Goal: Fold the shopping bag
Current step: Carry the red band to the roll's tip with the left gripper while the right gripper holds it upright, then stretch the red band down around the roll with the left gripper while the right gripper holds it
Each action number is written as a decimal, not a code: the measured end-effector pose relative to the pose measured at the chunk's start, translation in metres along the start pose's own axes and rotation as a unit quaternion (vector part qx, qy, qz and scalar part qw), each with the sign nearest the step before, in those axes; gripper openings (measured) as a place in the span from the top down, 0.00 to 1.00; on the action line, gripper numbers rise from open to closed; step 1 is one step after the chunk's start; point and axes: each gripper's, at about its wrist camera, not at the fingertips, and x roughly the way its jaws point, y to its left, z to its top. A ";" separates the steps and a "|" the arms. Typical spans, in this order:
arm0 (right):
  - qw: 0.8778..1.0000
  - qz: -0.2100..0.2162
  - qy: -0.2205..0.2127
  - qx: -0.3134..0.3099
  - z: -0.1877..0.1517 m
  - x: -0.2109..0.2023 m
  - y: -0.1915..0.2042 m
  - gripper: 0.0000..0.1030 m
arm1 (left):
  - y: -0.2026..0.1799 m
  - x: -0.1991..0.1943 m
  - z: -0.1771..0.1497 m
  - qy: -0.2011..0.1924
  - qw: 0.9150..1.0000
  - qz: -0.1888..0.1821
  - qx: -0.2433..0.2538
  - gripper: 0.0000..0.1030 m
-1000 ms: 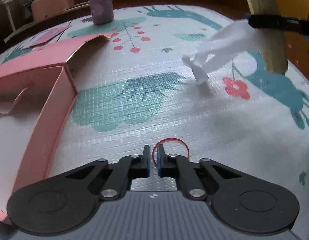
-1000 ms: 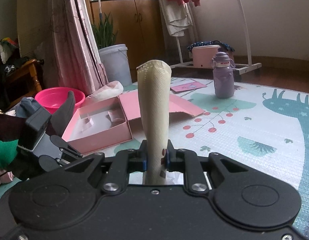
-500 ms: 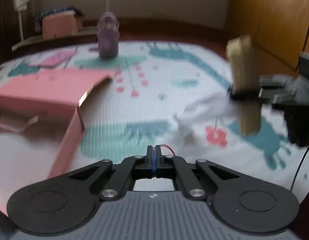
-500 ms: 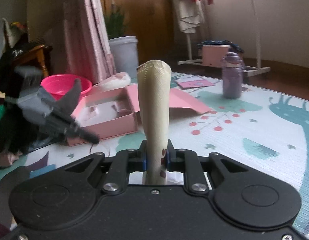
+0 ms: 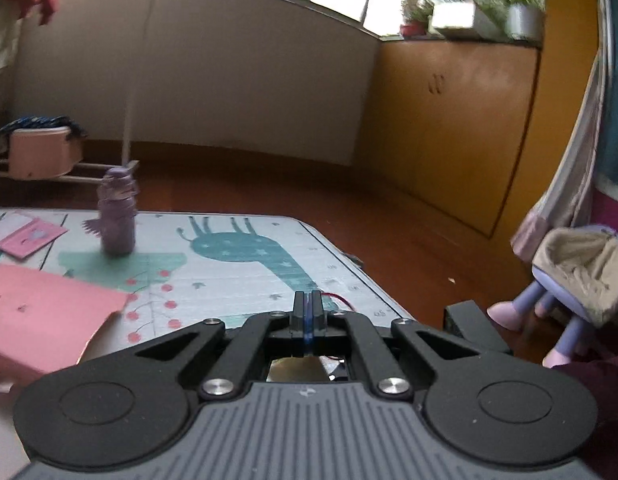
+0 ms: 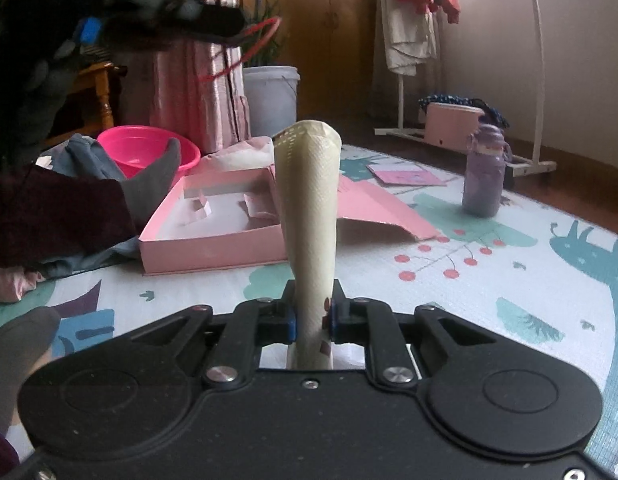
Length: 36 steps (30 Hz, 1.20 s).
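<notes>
Bag (image 6: pixel 308 216) stands rolled upright between your right fingers (image 6: pixel 290 322), which grip it, while your left fingers (image 5: pixel 308 309), pinched on a red band (image 6: pixel 245 50), hang upper left.

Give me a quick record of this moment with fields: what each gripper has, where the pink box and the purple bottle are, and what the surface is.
right gripper: shut on rolled bag, a cream roll standing upright between the pads
left gripper: shut on red rubber band, raised above the mat
pink box: open, lying on the mat behind the roll, flap spread to its right
purple bottle: upright on the mat, far right, apart from the box
play mat: white with teal animals and red cherries
</notes>
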 end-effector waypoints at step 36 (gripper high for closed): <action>0.994 -0.009 -0.062 -0.088 0.013 -0.017 0.021 0.87 | 0.027 -0.002 0.006 0.087 0.996 0.013 0.023 0.95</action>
